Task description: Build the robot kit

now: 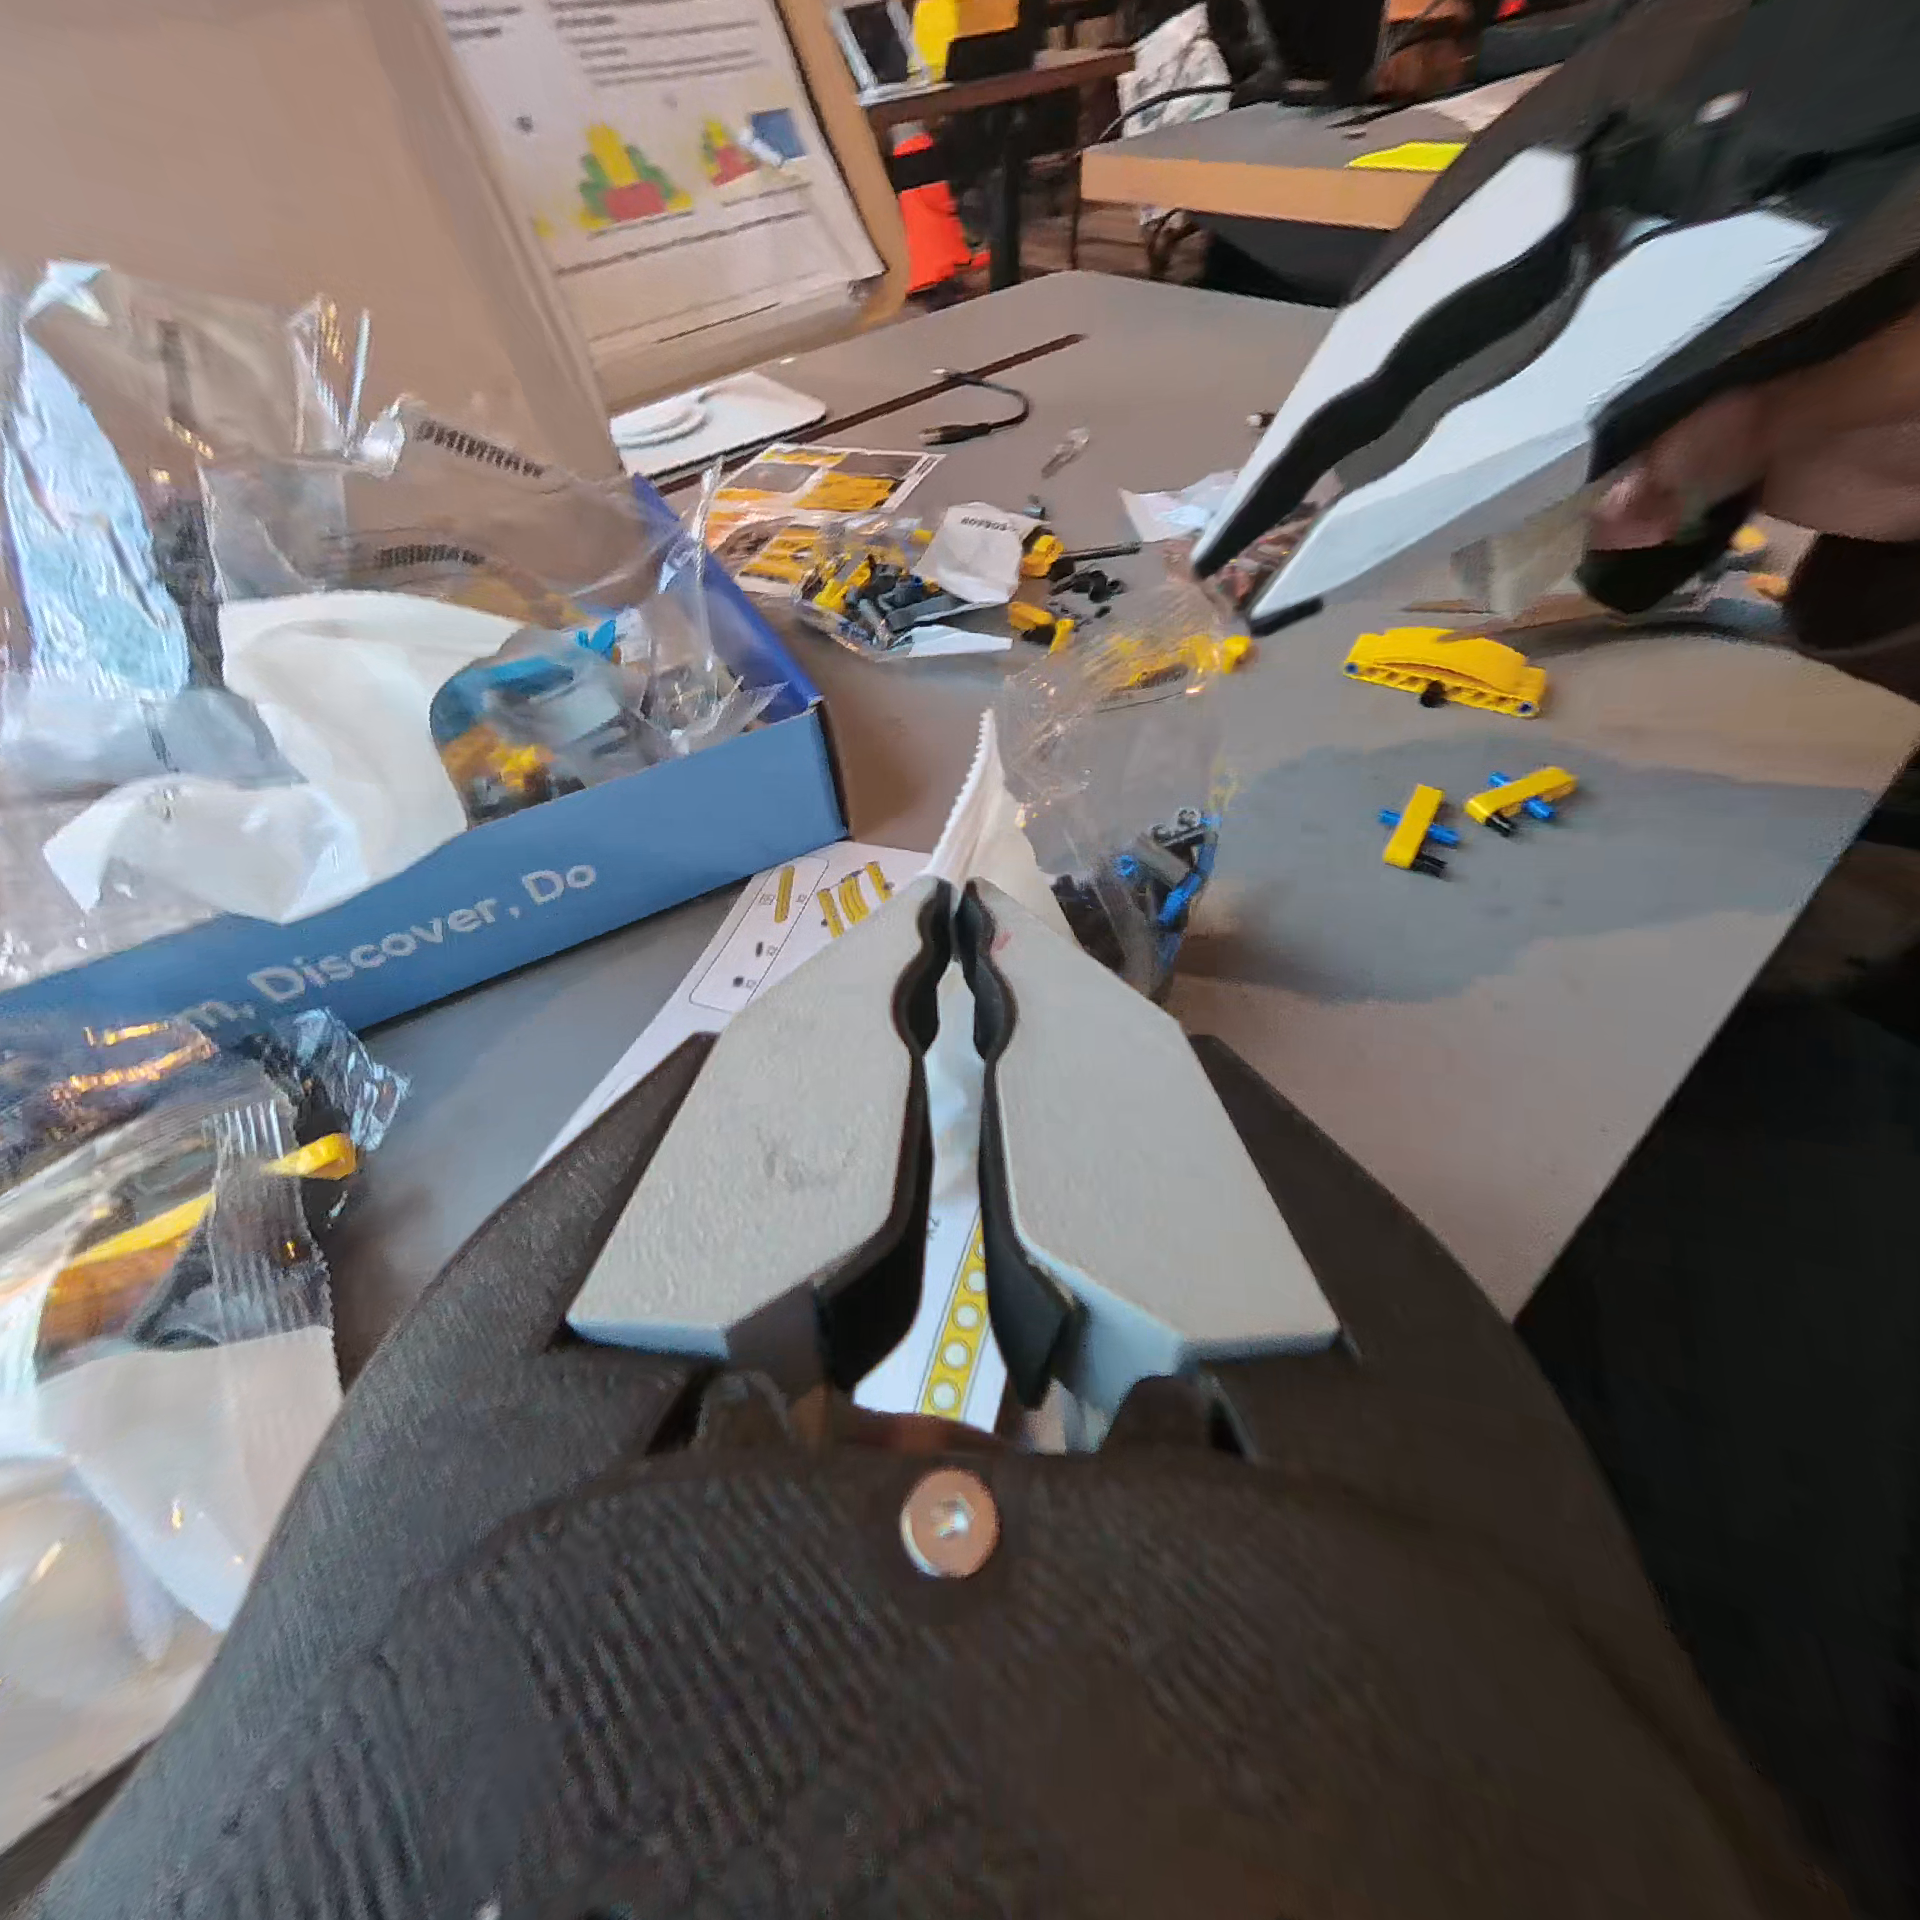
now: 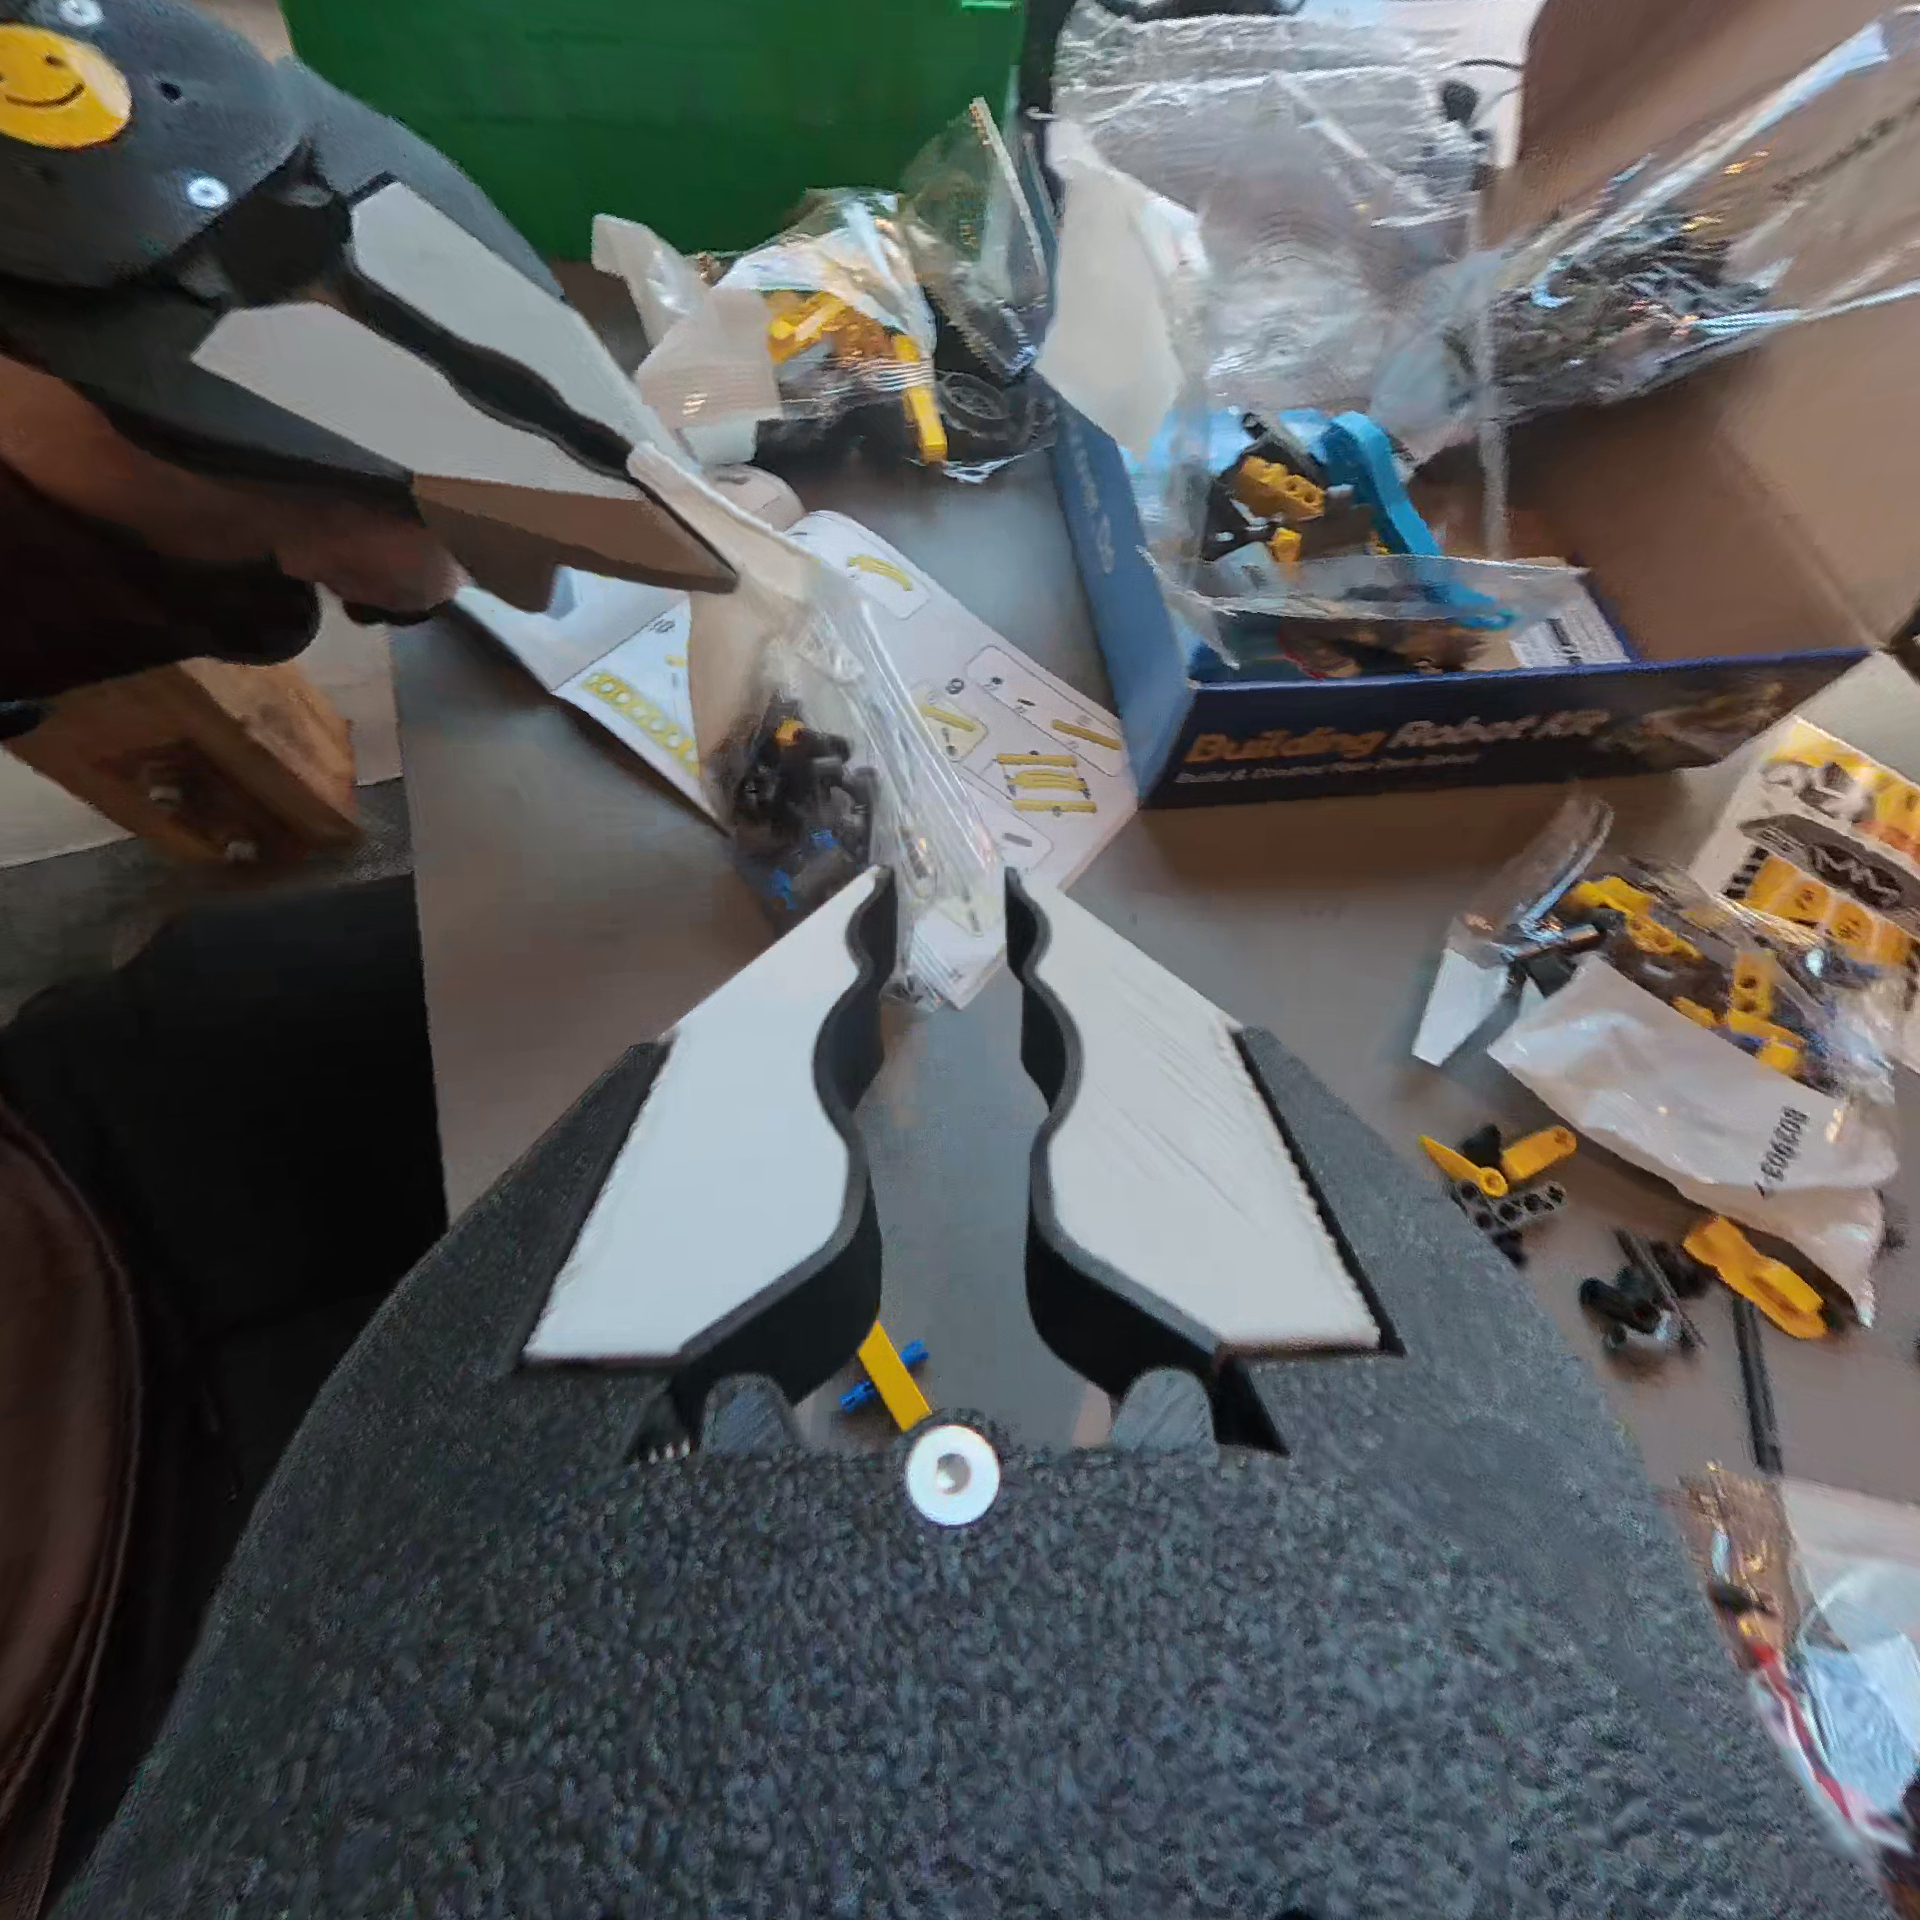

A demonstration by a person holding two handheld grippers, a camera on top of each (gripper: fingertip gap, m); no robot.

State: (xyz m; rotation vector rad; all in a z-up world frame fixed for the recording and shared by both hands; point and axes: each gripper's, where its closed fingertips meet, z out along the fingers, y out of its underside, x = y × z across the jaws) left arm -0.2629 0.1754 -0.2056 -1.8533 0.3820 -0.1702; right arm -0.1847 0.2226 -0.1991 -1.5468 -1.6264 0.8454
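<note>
Left tongs [image 1: 954, 902] were pressed together on the white top edge of a clear plastic bag [image 2: 831, 748], lifting it just above the grey table [image 1: 1455, 1091]. Right tongs [image 2: 948, 914] stood spread and empty, near the bag's lower end but apart from it. Small black and blue parts filled the bag's bottom; whether its top was open could not be told. An instruction sheet [image 2: 1018, 727] lay under it, a blue box [image 2: 1351, 727] of more bags beside it. Loose yellow pieces [image 1: 1475, 805] lay on the table; one long yellow assembly [image 1: 1444, 670] lay beyond them.
</note>
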